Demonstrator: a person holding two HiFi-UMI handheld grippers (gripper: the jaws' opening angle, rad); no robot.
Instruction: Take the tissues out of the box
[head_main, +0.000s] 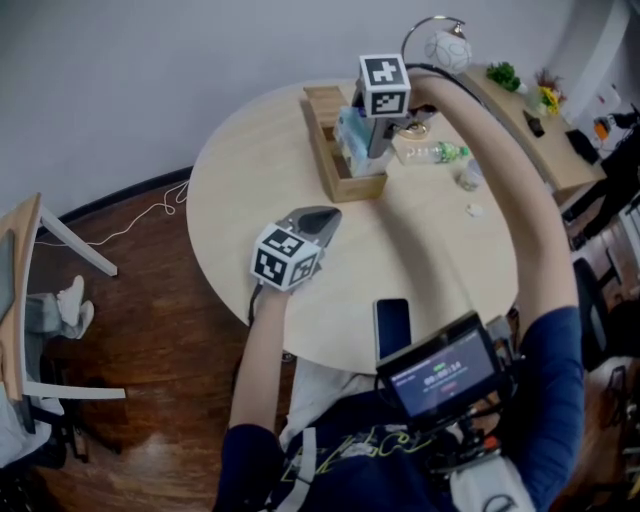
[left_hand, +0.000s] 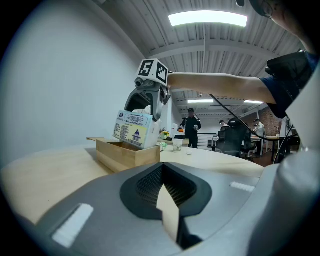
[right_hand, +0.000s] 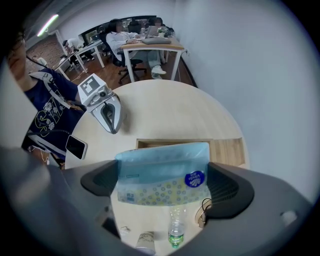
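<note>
Jaws of right gripper (head_main: 370, 140) clamp tissue pack (right_hand: 162, 175) over box (head_main: 328, 165), arm outstretched; left gripper (head_main: 322, 218) closed.

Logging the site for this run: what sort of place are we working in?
Probably an open-plan office: a round wooden table, a shared desk with people seated at it, an office chair and a ceiling strip light.
</note>
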